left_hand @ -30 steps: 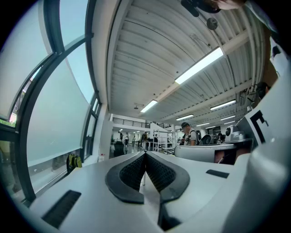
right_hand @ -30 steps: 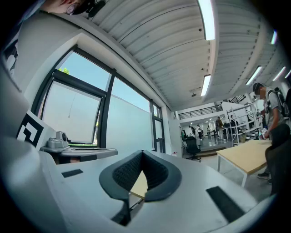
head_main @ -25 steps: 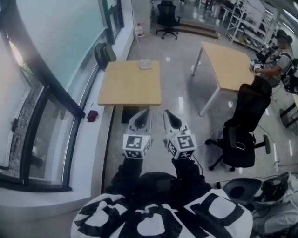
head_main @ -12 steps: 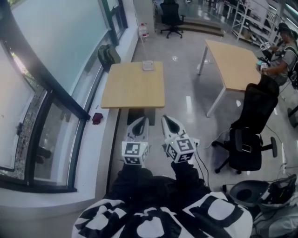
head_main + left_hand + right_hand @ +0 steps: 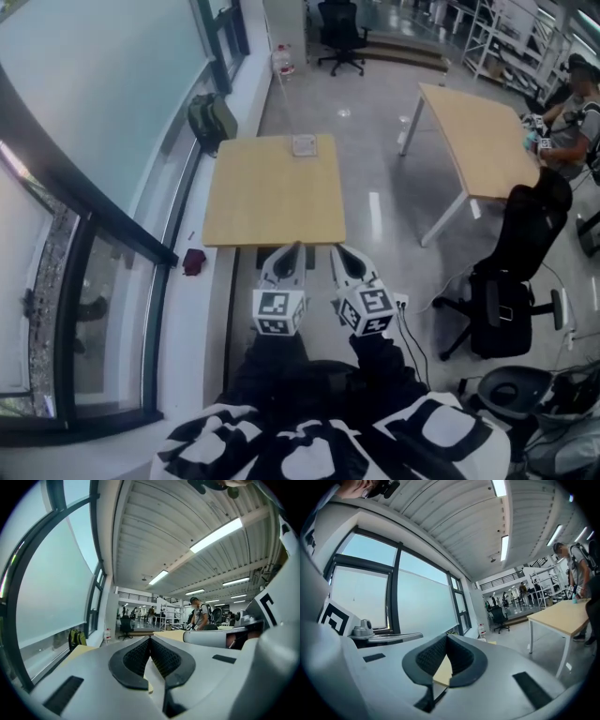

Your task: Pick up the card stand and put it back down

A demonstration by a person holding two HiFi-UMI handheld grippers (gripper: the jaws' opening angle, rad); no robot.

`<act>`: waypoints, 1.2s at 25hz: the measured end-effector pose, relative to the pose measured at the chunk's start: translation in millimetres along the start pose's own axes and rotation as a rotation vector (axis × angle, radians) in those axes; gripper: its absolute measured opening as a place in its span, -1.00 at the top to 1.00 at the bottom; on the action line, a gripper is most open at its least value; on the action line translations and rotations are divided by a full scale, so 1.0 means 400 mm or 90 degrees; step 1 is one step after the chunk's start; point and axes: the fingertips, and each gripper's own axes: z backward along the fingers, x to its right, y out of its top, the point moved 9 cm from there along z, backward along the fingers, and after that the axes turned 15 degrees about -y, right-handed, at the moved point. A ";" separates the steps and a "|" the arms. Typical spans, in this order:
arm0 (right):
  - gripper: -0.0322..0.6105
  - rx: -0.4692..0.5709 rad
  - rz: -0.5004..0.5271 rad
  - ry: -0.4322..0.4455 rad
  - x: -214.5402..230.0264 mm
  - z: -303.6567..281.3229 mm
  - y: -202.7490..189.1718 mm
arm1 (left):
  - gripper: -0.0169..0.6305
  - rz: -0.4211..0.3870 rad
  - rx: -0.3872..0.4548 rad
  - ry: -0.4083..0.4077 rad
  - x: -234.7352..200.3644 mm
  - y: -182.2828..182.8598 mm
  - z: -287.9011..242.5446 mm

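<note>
room to move lies mostly on the right: bare grey floor (image 5: 375,187) runs between the small wooden table (image 5: 272,202) straight ahead and a second, longer table (image 5: 478,150) off to the right. on the left, the small table's side runs close along a white window ledge (image 5: 202,309) under tall glass, so that side is tight. a green backpack (image 5: 210,120) sits against the ledge by the table's far left corner. a small dark red thing (image 5: 194,262) lies on the ledge near the table's near left corner. a black office chair (image 5: 516,272) stands on the right, nearer than the second table. a person (image 5: 570,112) is at the far end of that second table, well apart from the small one.

the left gripper (image 5: 292,247) and the right gripper (image 5: 336,249) are side by side, near each other but apart, with their tips at the near edge of the small table. each is clenched with nothing in it: in each gripper view the two black ribbed pads meet at the tips.

the card stand (image 5: 304,144) sits on the small table at its far edge, a little right of the middle, well apart from both grippers. it looks small, pale and squarish, perhaps partly see-through; finer detail is too small to tell. the tabletop around it is plain light wood.
</note>
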 end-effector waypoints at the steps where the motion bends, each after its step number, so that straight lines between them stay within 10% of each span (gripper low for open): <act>1: 0.83 0.004 0.001 -0.009 -0.008 -0.052 0.009 | 0.92 0.003 0.005 -0.005 -0.047 0.008 -0.024; 11: 0.83 0.060 0.029 -0.085 -0.131 -0.469 0.108 | 0.92 -0.027 0.029 -0.063 -0.474 0.096 -0.205; 30: 0.83 0.029 0.015 -0.076 -0.058 -0.771 0.076 | 0.92 0.024 -0.018 -0.138 -0.716 0.014 -0.432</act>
